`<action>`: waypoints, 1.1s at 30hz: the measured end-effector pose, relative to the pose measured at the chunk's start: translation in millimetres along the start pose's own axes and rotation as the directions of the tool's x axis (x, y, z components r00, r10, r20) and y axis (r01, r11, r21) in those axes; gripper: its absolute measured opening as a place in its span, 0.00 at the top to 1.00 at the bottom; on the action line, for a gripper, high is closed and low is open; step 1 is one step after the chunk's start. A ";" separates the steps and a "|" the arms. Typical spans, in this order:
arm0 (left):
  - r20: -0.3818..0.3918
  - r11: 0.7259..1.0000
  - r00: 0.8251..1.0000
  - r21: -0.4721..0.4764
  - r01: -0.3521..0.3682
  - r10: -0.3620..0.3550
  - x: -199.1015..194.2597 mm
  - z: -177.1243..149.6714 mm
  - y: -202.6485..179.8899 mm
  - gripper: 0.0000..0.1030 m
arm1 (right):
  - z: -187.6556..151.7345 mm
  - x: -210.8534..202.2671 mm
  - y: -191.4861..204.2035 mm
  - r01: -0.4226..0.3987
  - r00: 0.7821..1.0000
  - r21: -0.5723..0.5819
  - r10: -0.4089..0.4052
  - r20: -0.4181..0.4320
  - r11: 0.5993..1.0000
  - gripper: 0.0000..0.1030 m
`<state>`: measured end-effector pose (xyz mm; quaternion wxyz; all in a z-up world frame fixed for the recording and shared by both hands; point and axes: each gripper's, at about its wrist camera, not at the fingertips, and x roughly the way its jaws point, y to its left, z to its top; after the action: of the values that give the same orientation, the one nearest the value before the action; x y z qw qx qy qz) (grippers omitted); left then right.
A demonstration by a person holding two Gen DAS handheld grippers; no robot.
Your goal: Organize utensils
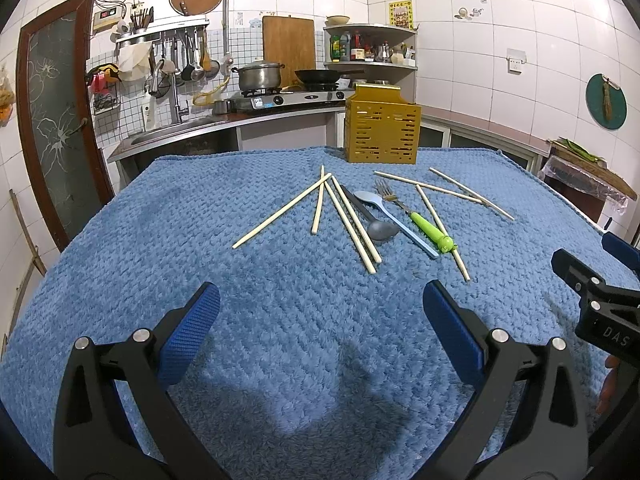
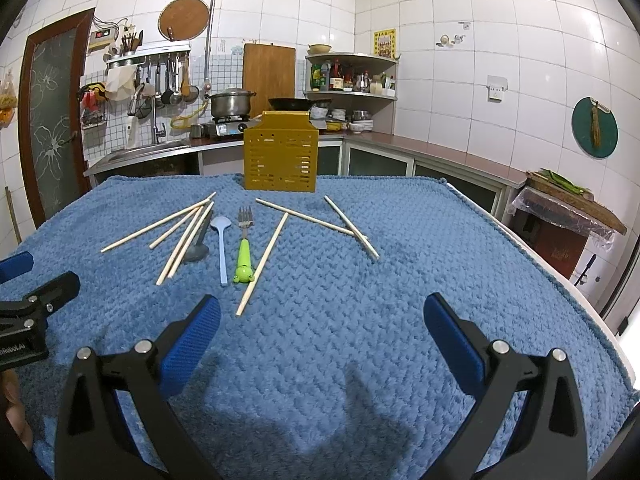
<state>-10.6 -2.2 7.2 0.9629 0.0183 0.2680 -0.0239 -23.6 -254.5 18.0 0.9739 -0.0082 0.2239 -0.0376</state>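
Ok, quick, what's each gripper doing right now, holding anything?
Left gripper: open, jaws wide apart, nothing held, over the blue towel.
Right gripper: open, nothing held, short of the chopsticks.

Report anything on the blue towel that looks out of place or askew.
Chopsticks lie scattered at crossed angles, two overlapping at right. The fork and both spoons lie loose, not in the yellow holder. Nothing is spilled or damaged.
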 end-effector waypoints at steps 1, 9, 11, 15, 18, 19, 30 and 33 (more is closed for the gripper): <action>0.000 1.000 1.000 0.000 0.001 -0.001 -0.1 -0.1 0.1 0.05 | -0.2 0.2 -0.4 0.000 1.000 0.002 0.000 0.000 1.000 0.04; 0.001 1.000 1.000 0.002 0.000 0.000 0.3 0.0 0.0 0.05 | -0.4 0.6 -1.3 0.001 1.000 0.005 -0.001 0.001 1.000 0.04; 0.001 1.000 1.000 0.000 0.000 0.000 -0.1 0.1 -0.2 0.05 | -0.4 0.5 -1.6 0.001 1.000 0.006 -0.001 0.002 1.000 0.04; 0.007 1.000 1.000 -0.001 -0.001 0.001 -0.7 0.0 -0.2 0.05 | -0.3 -1.4 -2.4 0.002 1.000 0.009 -0.002 0.010 1.000 0.04; 0.014 1.000 1.000 0.005 -0.002 0.002 -2.2 -0.6 -1.0 0.05 | -0.3 -2.5 -2.4 0.003 1.000 0.009 -0.003 0.013 1.000 0.04; 0.015 1.000 1.000 0.006 -0.003 0.003 -2.4 -0.6 -1.4 0.05 | -0.2 -2.7 -2.3 0.003 1.000 0.010 -0.003 0.013 1.000 0.04; 0.015 1.000 1.000 0.006 -0.003 0.003 -3.2 -0.7 -2.1 0.05 | -0.3 -2.7 -2.4 0.003 1.000 0.009 -0.003 0.012 1.000 0.04; 0.016 1.000 1.000 0.004 -0.003 0.003 -3.1 -0.7 -2.4 0.05 | -0.3 -2.7 -2.4 0.003 1.000 0.009 -0.003 0.014 1.000 0.04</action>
<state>-13.8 -4.5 8.2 0.9651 0.0204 0.2602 -0.0232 -26.3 -256.7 19.0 0.9753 -0.0046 0.2170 -0.0401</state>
